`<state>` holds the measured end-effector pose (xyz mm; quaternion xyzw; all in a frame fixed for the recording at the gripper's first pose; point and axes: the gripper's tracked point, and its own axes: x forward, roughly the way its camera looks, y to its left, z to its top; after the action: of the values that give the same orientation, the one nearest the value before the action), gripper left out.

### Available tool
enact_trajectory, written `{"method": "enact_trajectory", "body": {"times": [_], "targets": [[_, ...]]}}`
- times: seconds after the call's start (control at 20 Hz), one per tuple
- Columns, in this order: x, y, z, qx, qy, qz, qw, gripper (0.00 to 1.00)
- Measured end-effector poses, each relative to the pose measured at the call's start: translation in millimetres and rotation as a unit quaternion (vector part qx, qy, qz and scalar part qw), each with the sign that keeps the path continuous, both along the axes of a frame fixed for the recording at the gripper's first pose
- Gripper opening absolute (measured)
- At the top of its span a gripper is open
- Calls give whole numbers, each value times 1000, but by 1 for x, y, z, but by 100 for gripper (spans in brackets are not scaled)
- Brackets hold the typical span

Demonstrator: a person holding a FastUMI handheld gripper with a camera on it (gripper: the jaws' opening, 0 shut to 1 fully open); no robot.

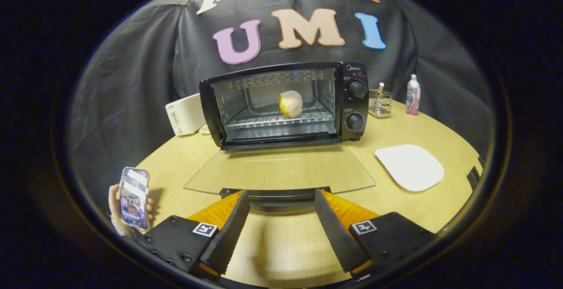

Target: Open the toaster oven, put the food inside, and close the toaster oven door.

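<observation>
A: How was the gripper (281, 201)?
B: Spread wide, holding nothing, just short of the door (281, 172), which lay flat.
A: The food (290, 104)?
B: On the rack inside the oven (286, 104).

The black toaster oven (286, 104) stands on the table, its glass door (281, 170) folded down flat; a round, sugary piece of food (290, 104) sits on its rack.

Toaster oven (286, 104): black casing. Food (290, 104): yellow, white-speckled. Tabletop (281, 245): light wood grain. Plate (409, 166): white. Toaster (185, 114): cream. Bottle (412, 95): white and pink.
</observation>
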<state>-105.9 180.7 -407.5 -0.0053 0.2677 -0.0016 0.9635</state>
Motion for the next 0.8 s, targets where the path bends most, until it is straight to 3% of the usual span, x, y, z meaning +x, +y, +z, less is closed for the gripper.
{"method": "enact_trajectory", "body": {"times": [0.25, 0.55, 0.8], "targets": [[2, -3, 4, -7, -9, -8, 1000, 95], [-10, 5, -17, -19, 24, 10, 999, 95], [-8, 0, -20, -28, 17, -6, 999, 95]]}}
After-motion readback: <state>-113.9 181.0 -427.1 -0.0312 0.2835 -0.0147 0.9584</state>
